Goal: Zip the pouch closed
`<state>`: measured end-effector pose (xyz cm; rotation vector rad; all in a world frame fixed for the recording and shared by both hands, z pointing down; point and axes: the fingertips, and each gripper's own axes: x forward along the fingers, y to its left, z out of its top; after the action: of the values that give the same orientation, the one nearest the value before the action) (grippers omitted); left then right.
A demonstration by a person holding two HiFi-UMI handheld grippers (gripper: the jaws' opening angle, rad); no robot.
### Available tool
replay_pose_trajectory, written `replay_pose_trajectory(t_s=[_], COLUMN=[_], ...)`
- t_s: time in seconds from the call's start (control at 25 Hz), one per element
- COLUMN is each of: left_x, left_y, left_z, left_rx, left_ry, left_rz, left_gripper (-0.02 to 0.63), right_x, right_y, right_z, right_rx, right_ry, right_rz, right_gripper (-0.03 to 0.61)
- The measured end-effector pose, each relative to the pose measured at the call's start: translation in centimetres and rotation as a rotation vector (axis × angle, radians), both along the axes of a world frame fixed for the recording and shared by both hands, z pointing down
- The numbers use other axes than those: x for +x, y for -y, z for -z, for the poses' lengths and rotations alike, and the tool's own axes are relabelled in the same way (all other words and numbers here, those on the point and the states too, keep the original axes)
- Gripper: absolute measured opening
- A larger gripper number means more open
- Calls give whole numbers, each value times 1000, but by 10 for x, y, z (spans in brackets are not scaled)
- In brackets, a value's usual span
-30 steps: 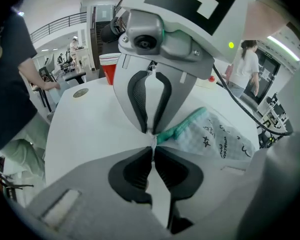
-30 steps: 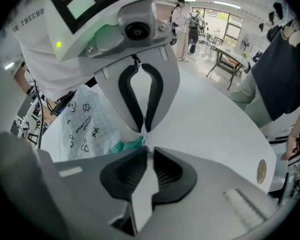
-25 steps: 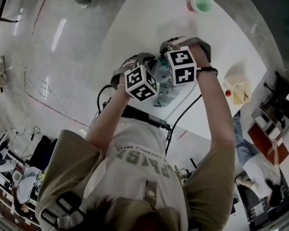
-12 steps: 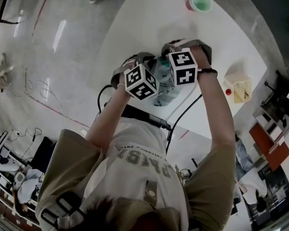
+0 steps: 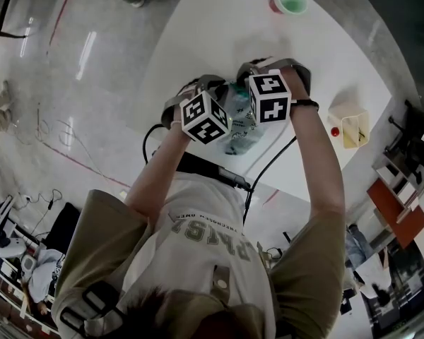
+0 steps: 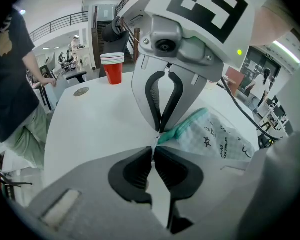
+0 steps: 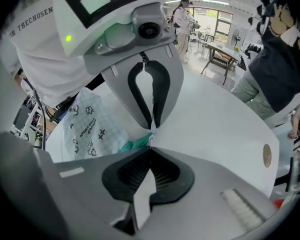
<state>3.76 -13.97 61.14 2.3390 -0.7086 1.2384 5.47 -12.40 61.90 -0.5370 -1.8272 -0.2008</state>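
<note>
A clear pouch (image 5: pixel 240 138) with black print and a green zipper (image 6: pixel 184 128) lies on the white table (image 5: pixel 219 34), under both hands. My left gripper (image 6: pixel 154 147) is shut on a thin white edge at the pouch's zipper end. The right gripper (image 7: pixel 151 147) faces it tip to tip and is shut on the same end, where the green zipper (image 7: pixel 134 145) stops. Which part of the zipper it pinches stays hidden. In the head view the marker cubes (image 5: pixel 206 117) cover both sets of jaws. The pouch body (image 7: pixel 90 126) trails toward the person.
A stack of red cups (image 5: pixel 288 0) stands at the table's far edge. A small cardboard box (image 5: pixel 350 129) sits at the right edge. A black cable (image 5: pixel 272 164) runs off the near edge. A person in a dark shirt (image 6: pixel 10 84) stands beside the table.
Both hands stay over the pouch. The right gripper's marker cube has rolled slightly. The pouch has not shifted.
</note>
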Motion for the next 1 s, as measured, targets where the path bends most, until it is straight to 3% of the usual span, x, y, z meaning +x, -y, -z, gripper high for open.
replay_pose_trajectory(t_s=[1.0], left_x=[-2], left_y=[0], left_z=[1], left_rx=[12], left_ry=[18], left_rz=[10], left_gripper=[34], right_x=[36], right_y=[-12], right_z=[3], right_rx=[7], right_ry=[-16], right_rz=[-80], right_gripper=[2])
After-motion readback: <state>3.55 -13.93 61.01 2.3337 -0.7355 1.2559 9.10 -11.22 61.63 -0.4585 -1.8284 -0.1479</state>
